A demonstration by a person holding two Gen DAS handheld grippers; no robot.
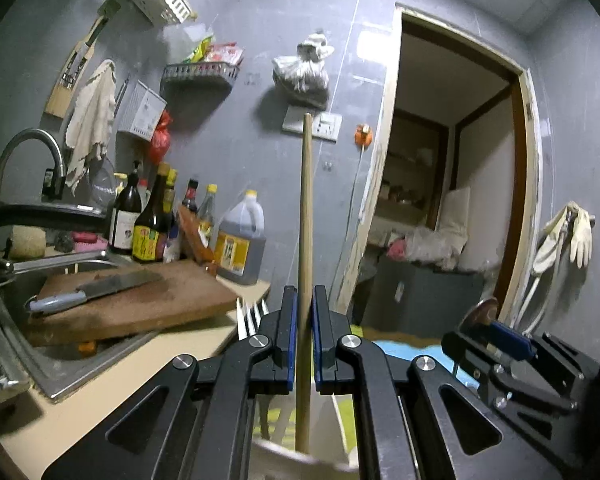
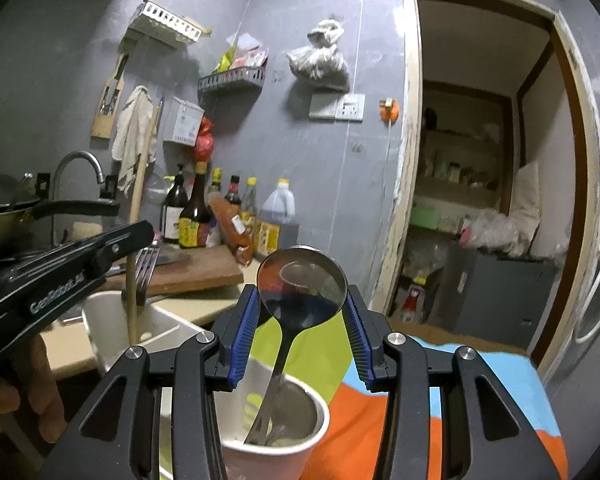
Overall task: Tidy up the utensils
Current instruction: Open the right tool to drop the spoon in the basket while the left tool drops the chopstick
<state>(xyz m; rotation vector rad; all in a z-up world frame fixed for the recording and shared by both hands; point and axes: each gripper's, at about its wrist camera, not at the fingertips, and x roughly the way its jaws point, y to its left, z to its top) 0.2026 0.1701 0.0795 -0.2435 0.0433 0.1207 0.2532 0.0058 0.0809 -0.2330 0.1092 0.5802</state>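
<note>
While the wooden chopstick (image 1: 305,240) is clamped upright in the left gripper (image 1: 304,332) above the white holder (image 2: 108,320), the right gripper (image 2: 302,328) is spread wide around the spoon (image 2: 300,280) standing in the paper cup (image 2: 276,440). The chopstick should be lowered straight before release.

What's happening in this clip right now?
A person is sorting utensils with two handheld grippers. The left gripper is shut on a wooden stick, upright over a white container beside the sink. The right gripper frames the bowl of a metal spoon, jaws spread wider than the bowl; whether they touch it is unclear. Its handle stands in a paper cup. A fork also stands in the white container.
</note>
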